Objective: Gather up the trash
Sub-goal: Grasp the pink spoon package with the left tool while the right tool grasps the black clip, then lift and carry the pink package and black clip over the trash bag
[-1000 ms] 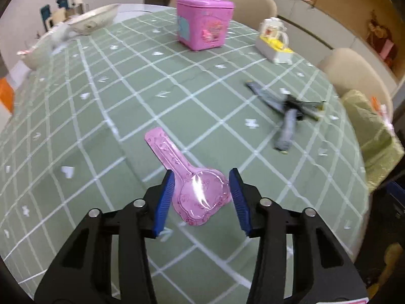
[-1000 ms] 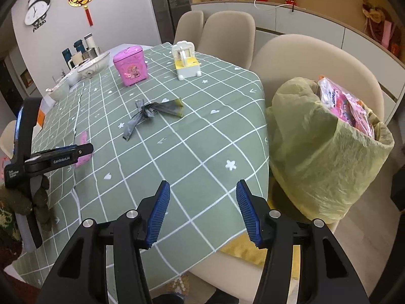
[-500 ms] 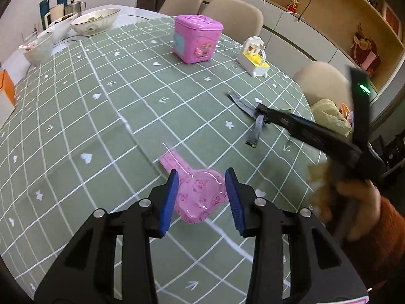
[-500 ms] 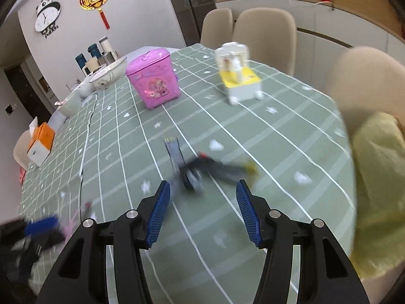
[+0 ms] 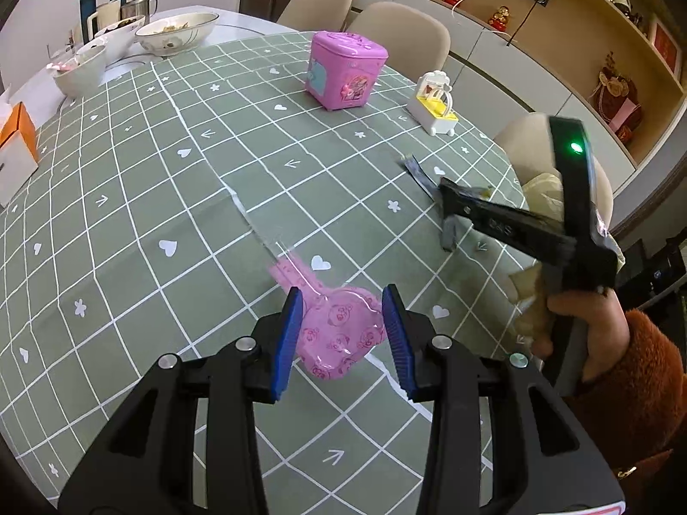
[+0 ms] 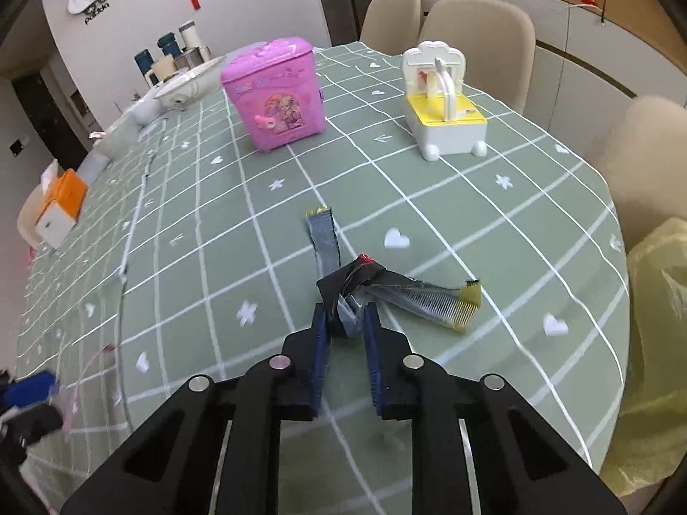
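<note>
Right wrist view: your right gripper (image 6: 345, 328) is closing its jaws around the crumpled dark wrapper (image 6: 365, 287) on the table (image 6: 451, 214); your left gripper (image 5: 341, 330) grasps the pink plastic package (image 5: 337, 334), lifted off the tablecloth.

pink plastic blister pack (image 5: 339, 337) lifted off table; crumpled dark wrapper (image 6: 365, 287) on tablecloth.

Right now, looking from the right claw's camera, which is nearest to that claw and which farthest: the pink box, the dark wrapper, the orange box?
1. Dark wrapper, between the closing claw's tips.
2. Pink box, ahead, slightly left.
3. Orange box, far left table edge.
</note>
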